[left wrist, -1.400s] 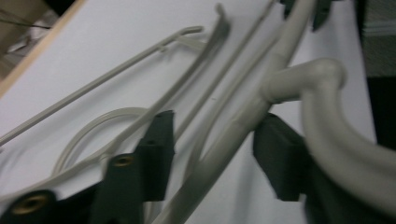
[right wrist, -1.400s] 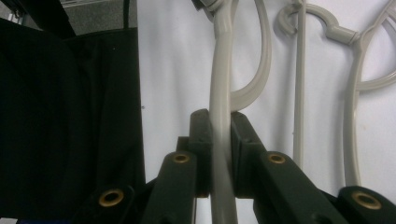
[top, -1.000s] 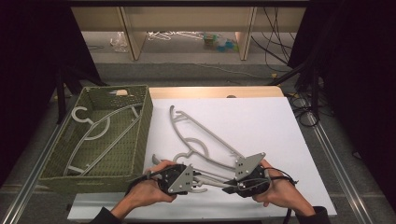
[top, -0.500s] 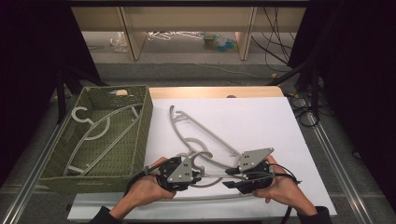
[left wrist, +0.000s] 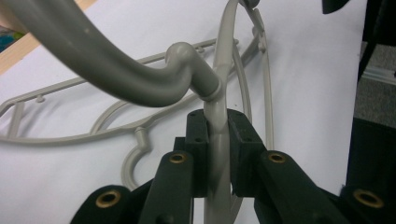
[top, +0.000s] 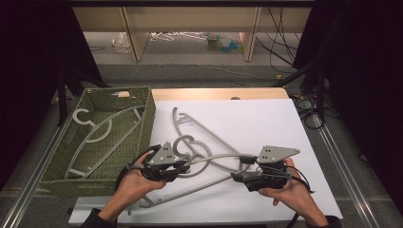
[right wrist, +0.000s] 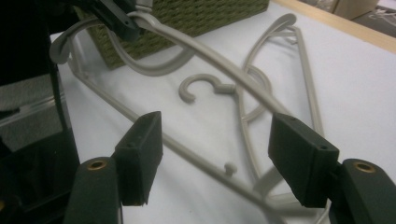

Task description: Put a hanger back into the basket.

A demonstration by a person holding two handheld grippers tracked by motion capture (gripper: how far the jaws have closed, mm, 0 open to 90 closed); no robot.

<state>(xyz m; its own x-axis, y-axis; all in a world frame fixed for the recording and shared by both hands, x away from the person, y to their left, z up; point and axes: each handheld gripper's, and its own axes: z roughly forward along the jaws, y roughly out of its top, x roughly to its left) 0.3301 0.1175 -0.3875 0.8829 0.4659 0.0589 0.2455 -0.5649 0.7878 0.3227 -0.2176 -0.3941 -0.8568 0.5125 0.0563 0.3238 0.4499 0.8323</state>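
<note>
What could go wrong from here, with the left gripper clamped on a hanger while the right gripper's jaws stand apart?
The lifted hanger hangs from the left gripper alone, since the right gripper has just been opening, so its long end could swing or twist in the grip. Its frame crosses the second hanger on the table and could drag it along. It could also catch the basket rim.

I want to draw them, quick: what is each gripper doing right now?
Left gripper: shut on the grey hanger.
Right gripper: open, its jaws have just been opening, not gripping.
</note>
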